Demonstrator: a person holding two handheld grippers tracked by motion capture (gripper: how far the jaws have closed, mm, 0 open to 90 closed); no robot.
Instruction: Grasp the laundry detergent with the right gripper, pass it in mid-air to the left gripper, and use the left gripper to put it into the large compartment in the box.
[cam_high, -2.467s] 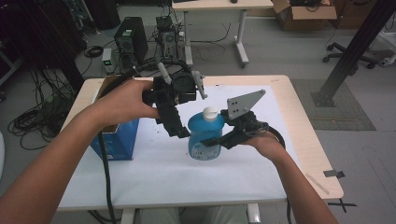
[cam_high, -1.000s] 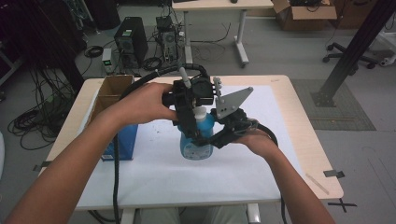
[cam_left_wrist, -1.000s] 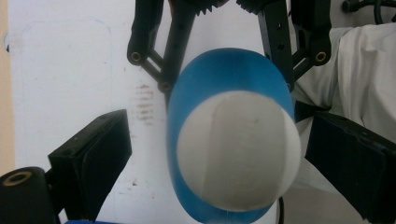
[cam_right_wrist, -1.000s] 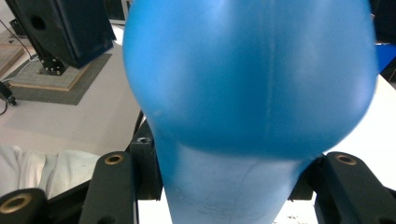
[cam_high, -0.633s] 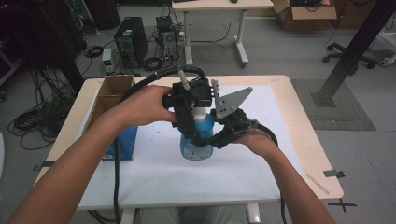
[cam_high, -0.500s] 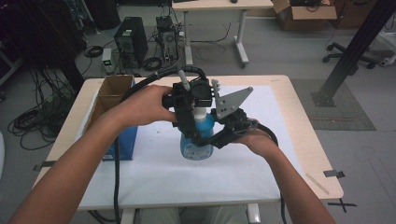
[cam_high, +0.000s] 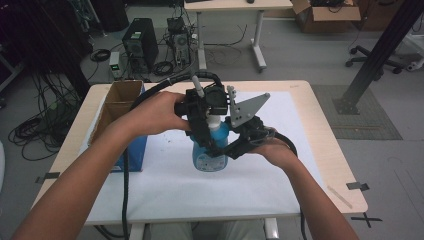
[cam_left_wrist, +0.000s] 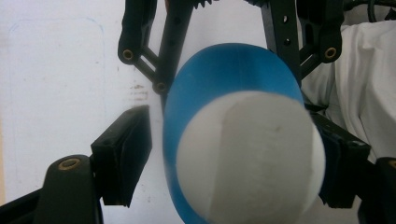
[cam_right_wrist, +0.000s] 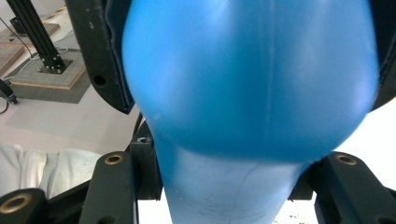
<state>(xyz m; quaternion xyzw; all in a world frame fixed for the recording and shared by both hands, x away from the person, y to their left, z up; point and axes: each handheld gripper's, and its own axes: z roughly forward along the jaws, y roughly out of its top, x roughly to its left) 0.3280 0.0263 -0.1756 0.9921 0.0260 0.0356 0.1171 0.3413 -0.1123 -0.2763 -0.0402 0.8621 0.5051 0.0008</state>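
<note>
High view: blue bottle (cam_high: 210, 152) upright on worktop (cam_high: 320, 150). Right gripper (cam_high: 235, 147) fingers clamp its body; left gripper (cam_high: 202, 117) fingers spread around white cap (cam_left_wrist: 247, 158). Next, likely: close on cap.

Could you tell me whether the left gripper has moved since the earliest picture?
Yes. The left gripper has shifted right, away from the cardboard box, to sit over the blue bottle.
</note>
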